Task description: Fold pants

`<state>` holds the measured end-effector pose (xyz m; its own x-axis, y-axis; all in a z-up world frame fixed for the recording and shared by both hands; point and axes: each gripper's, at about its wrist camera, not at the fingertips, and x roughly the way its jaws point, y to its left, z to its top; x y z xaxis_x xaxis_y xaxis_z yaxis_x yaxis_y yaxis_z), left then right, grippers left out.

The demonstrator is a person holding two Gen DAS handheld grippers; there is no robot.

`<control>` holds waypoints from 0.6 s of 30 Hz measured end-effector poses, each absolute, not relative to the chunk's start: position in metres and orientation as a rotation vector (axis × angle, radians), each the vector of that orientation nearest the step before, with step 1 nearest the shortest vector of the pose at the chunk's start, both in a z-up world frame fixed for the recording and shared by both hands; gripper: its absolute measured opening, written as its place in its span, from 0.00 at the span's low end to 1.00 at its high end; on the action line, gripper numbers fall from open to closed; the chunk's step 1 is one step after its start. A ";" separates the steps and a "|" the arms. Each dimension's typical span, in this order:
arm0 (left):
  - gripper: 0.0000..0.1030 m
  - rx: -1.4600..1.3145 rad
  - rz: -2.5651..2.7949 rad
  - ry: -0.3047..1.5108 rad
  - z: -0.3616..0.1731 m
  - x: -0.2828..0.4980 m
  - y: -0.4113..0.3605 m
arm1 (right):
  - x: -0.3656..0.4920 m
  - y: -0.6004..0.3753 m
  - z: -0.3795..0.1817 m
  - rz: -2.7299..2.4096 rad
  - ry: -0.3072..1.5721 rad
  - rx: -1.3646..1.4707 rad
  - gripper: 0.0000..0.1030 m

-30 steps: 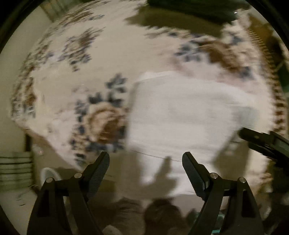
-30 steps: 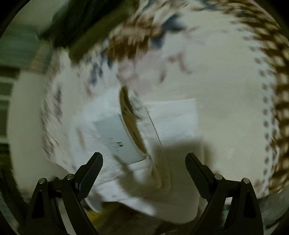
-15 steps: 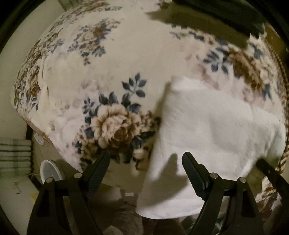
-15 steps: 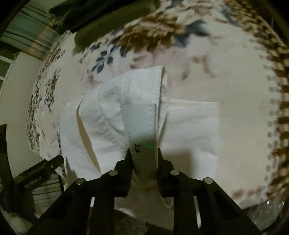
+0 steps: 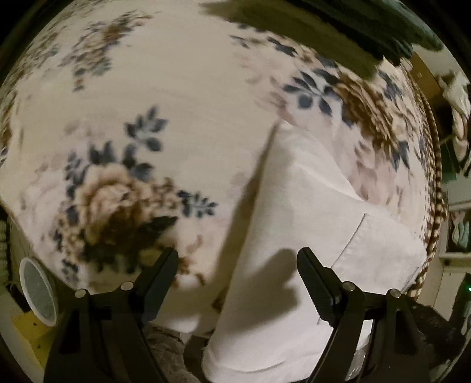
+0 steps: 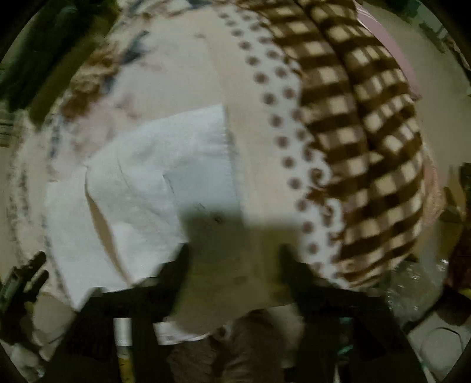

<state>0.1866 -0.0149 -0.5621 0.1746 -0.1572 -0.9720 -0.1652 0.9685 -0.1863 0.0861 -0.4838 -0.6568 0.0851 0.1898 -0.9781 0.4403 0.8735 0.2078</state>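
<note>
The white pants (image 5: 306,224) lie folded on the flowered blanket (image 5: 176,97), hanging a little over its near edge. My left gripper (image 5: 237,265) is open and empty, just above the near left part of the pants. In the right wrist view the pants (image 6: 153,182) lie left of centre with the waistband label side up. My right gripper (image 6: 232,259) is open and empty, to the right of the pants over bare blanket; the view is blurred.
The blanket's brown checked border (image 6: 368,141) runs along the right. A dark green garment (image 5: 368,26) lies at the far edge. A white round object (image 5: 38,291) stands on the floor at the lower left. The left gripper shows at the left edge (image 6: 20,280).
My right gripper has let go of the pants' waistband and opened, then swung right. My left gripper stayed open and shifted slightly; the pants lie flatter.
</note>
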 end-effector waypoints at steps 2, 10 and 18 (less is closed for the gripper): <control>0.79 -0.247 -0.014 1.408 -0.565 0.192 -0.024 | 0.080 -0.487 -0.649 -0.190 1.451 0.583 0.86; 0.89 -0.086 -0.039 1.401 -0.580 0.201 -0.054 | 0.076 -0.446 -0.678 -0.057 1.525 0.487 0.86; 0.94 -0.153 -0.033 1.439 -0.586 0.204 -0.046 | 0.033 -0.493 -0.712 -0.202 1.594 0.968 0.87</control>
